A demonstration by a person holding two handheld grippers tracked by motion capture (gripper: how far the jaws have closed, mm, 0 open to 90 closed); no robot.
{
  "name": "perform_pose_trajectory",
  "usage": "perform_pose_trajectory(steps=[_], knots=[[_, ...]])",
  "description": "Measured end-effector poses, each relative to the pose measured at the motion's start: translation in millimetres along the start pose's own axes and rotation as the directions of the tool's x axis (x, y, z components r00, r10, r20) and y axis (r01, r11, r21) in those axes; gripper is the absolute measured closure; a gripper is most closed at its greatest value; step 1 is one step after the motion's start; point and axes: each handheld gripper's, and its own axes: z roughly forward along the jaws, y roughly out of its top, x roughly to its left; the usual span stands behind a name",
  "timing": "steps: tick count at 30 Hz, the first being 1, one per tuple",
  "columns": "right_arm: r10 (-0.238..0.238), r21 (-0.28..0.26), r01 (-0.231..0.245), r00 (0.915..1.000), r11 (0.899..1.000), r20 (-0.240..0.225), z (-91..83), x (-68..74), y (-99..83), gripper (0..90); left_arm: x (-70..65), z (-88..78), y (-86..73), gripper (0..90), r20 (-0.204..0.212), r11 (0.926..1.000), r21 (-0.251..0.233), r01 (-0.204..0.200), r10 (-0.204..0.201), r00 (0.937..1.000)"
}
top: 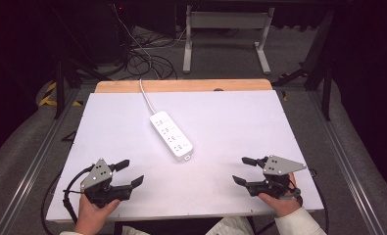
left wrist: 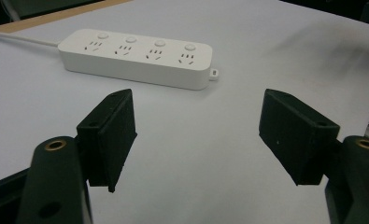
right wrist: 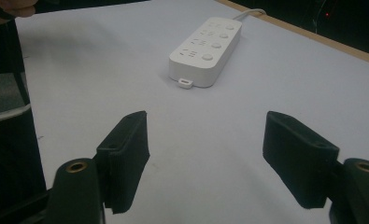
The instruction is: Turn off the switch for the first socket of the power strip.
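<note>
Both grippers, left gripper (top: 131, 172) and right gripper (top: 244, 170), rested wide open and empty near the table's (top: 108, 122) front edge. Between and beyond them lay the white power strip (top: 171, 135), its long axis diagonal, near end toward the right gripper, both about equally near.

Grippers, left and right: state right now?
Left gripper: open, holding nothing, short of the power strip.
Right gripper: open, holding nothing.

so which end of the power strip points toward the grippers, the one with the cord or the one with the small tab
The tab end of the power strip does. The cord leaves the far end and runs off toward the table's back edge.
</note>
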Motion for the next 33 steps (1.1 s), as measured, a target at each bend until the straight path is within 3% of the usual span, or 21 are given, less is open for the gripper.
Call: perform_pose_trajectory(steps=[4, 8, 11, 12, 15, 24, 33], knots=[[-0.014, -0.007, 0.014, 0.9999, 1.000, 0.000, -1.1, 1.6, -0.1, 37.3, -2.1, 0.4, 1.4, 27.7, -0.008, 0.9998, 0.008, -0.016, 0.016, 0.9998], [-0.024, -0.001, 0.024, 0.9996, 1.000, 0.012, -1.2, 2.8, 0.0, 36.3, -5.4, 1.5, 3.3, 28.1, -0.033, 0.9982, 0.023, -0.055, 0.056, 0.9979], [-0.022, 0.000, 0.022, 0.9997, 1.000, 0.013, -1.3, 2.6, 0.1, 35.2, -6.2, 2.9, 4.3, 28.7, -0.043, 0.9980, 0.033, -0.054, 0.055, 0.9975], [-0.016, 0.006, 0.016, 0.9998, 1.000, 0.010, -1.5, 2.3, 0.6, 34.6, -3.6, 2.9, 5.0, 29.4, 0.001, 0.9990, 0.031, -0.033, 0.033, 0.9995], [-0.014, 0.008, 0.014, 0.9999, 1.000, 0.008, -1.5, 2.2, 0.6, 34.6, -2.3, 2.7, 5.7, 29.7, 0.027, 0.9996, 0.027, -0.011, 0.011, 0.9996], [-0.010, 0.016, 0.010, 0.9999, 1.000, -0.003, -1.0, 2.2, 0.7, 34.6, -6.5, 3.2, 12.1, 35.7, -0.016, 0.9950, 0.057, -0.081, 0.083, 0.9965], [-0.003, 0.020, 0.003, 1.0000, 1.000, -0.002, -1.3, 1.8, 0.4, 34.6, -1.0, 9.8, 29.4, 41.5, 0.015, 0.9956, 0.074, -0.058, 0.057, 0.9982]])
